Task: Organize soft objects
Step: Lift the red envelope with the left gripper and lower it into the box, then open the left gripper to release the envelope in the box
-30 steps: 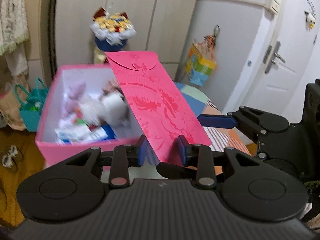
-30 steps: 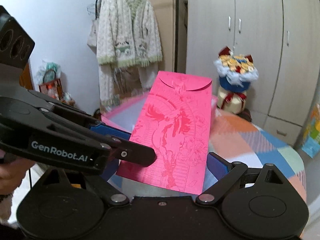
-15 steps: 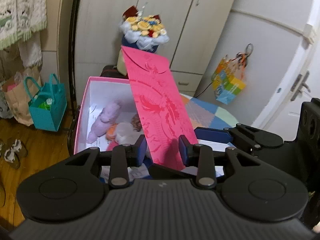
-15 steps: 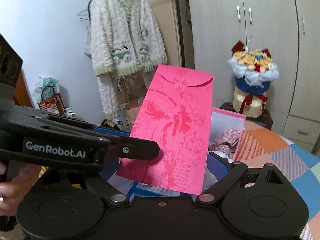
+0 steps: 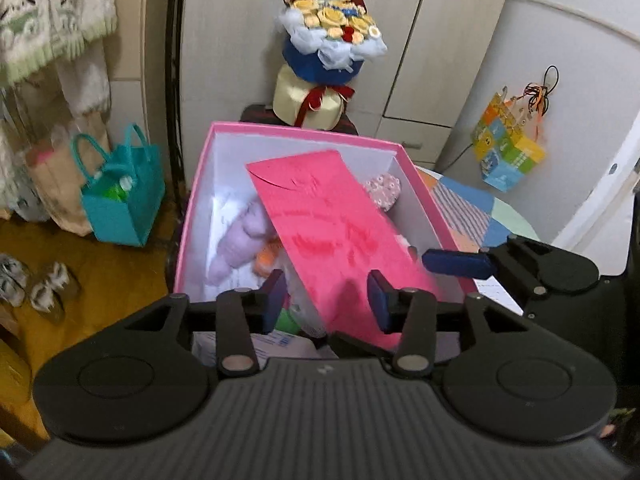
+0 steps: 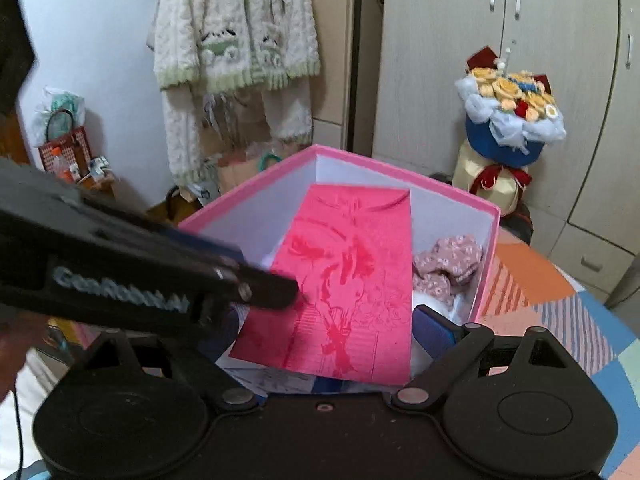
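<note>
A large pink-red envelope (image 5: 332,232) lies tilted over the open pink box (image 5: 304,132), its flap end toward the far wall. My left gripper (image 5: 326,300) is open, its blue pads either side of the envelope's near end without pinching it. My right gripper (image 6: 332,332) is open too, with the envelope (image 6: 348,292) between its pads; its blue finger (image 5: 456,264) shows at the box's right rim. Inside the box lie a purple plush (image 5: 240,244), a floral fabric piece (image 6: 448,268) and other soft items.
The box (image 6: 400,172) stands on a table with a patchwork cloth (image 6: 560,308). A flower bouquet (image 5: 332,44) stands behind it by the wardrobe. A teal bag (image 5: 120,200) and shoes (image 5: 36,284) sit on the wooden floor at left.
The envelope has gone from upright above the box to lying tilted down into it. Both grippers have moved over the box, and the left jaws have widened off the envelope.
</note>
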A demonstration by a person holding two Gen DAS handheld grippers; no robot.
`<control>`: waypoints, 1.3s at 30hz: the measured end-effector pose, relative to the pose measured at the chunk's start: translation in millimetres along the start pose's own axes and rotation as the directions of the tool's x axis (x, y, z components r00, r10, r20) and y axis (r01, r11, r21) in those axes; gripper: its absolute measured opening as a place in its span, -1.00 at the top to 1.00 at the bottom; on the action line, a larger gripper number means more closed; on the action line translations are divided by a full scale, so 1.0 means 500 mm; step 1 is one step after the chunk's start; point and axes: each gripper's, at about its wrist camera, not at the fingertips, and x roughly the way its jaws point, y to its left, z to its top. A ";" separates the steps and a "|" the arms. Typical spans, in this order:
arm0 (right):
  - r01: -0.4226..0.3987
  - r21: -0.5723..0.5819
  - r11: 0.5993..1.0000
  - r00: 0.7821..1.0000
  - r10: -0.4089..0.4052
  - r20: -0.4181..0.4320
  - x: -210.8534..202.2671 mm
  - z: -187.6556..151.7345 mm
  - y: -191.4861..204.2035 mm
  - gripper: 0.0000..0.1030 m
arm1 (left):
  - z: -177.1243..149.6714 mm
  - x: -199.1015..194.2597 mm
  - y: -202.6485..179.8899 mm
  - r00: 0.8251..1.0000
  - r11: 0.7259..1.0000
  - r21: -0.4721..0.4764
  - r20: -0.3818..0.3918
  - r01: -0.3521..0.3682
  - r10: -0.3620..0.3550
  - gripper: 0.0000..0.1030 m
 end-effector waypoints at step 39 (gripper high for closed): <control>0.102 -0.014 0.995 0.988 -0.099 0.119 -0.266 -0.097 0.009 -0.85 | -0.099 -0.219 -0.133 0.979 0.990 0.132 0.188 0.057 -0.082 -0.51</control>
